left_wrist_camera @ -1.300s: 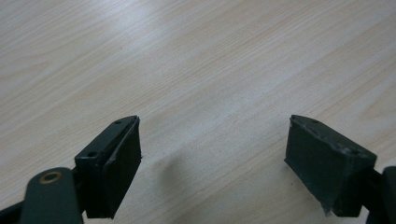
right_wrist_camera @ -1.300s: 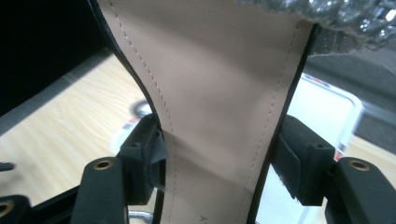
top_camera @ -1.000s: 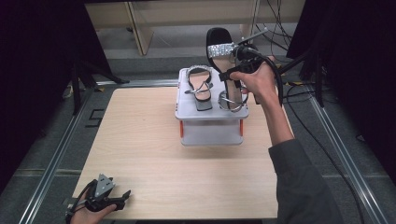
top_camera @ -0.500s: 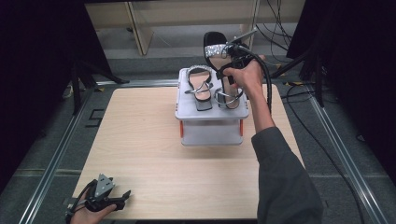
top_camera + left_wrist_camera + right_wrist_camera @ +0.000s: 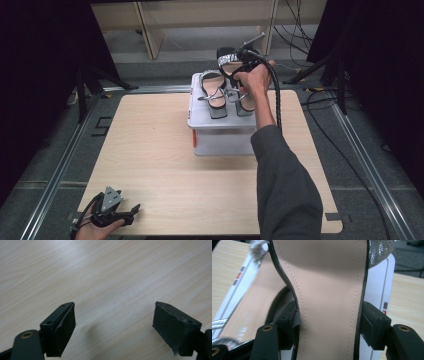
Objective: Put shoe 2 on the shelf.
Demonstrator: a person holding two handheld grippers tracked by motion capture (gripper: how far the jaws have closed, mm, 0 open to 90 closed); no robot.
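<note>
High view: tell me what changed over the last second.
The right gripper, shut on the sandal, carried it lower toward the white box, beside the other sandal. The grip is unchanged; the left gripper stayed open at the table's near corner.

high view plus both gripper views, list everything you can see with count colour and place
sandal held: 1, black with tan insole and silver strap, clamped between the right gripper's fingers above the box
sandal on box: 1, black and silver, lying on the box's left half
box: 1, white-grey, far middle of the table
table: 1, light wood, centre
cables: several, black, on the floor beyond the table
left gripper: 1, black, fingers wide apart over bare wood, near left corner
right gripper: 1, black, over the box's right half
person's right arm: 1, grey sleeve, from the bottom edge
</note>
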